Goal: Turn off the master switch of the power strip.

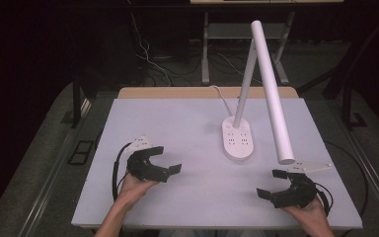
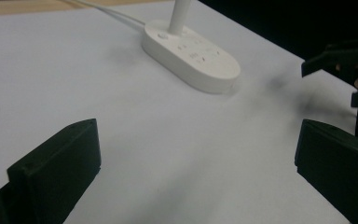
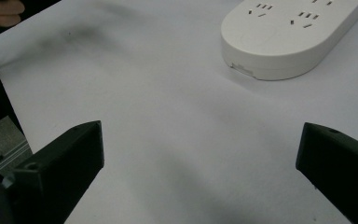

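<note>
1. Desk (image 1: 177, 118) from the high view: your left gripper (image 1: 167, 159) and right gripper (image 1: 272, 183) sit near its front edge, jaws spread, holding nothing; the lamp base (image 1: 237, 138) stands mid-desk, toward the back.
2. Left gripper view: bare surface lies between you and the lamp base (image 2: 191, 56).
3. Right gripper view: the lamp base (image 3: 289, 37) sits ahead, untouched.

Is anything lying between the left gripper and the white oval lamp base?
No, just bare white table between left gripper and lamp base, in the high view.

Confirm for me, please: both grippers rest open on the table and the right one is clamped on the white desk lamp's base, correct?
Not quite. The right gripper holds nothing; in the right gripper view its fingers stand apart, short of the lamp base. Both grippers are open, the left gripper too.
</note>
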`<state>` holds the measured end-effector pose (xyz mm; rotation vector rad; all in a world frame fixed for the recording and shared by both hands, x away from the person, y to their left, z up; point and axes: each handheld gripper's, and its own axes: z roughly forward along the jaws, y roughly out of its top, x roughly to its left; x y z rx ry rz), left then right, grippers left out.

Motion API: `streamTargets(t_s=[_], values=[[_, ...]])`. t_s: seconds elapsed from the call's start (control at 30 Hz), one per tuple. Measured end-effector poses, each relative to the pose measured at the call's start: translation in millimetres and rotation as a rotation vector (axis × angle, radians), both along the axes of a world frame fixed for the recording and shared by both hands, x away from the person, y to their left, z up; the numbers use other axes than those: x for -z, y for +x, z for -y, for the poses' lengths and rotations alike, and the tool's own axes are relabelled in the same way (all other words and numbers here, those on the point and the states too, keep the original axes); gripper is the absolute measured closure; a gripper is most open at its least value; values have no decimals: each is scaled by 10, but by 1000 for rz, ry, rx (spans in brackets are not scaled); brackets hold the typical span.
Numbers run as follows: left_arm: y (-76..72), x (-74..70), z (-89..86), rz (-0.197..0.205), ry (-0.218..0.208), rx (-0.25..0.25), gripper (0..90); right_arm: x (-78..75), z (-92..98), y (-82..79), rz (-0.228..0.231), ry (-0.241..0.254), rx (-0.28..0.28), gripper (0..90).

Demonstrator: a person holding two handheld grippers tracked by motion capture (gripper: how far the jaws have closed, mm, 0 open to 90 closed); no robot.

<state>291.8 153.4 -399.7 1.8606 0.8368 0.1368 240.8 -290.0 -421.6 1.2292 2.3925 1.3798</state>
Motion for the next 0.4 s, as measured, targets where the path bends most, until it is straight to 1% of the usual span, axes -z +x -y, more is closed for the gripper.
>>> streamTargets(t_s=[0.03, 0.1, 0.13, 0.2, 0.27, 0.4], values=[[-21, 18, -14, -3, 3, -1, 0, -1, 0, 0, 0, 0, 1, 3], [-84, 76, -52, -21, -6, -11, 0, -2, 2, 0, 4, 2, 3, 3], [-114, 99, -64, -19, -1, -13, 0, 0, 4, -1, 6, 3, 4, 3], [-170, 139, -94, -26, -7, -18, 0, 1, 6, -5, 4, 4, 5, 3], [-216, 160, -133, -29, -4, -22, 0, 5, 7, -6, 6, 5, 5, 4], [-278, 185, -188, -23, -11, -26, 1, 6, 1, -6, 8, 4, 5, 3]])
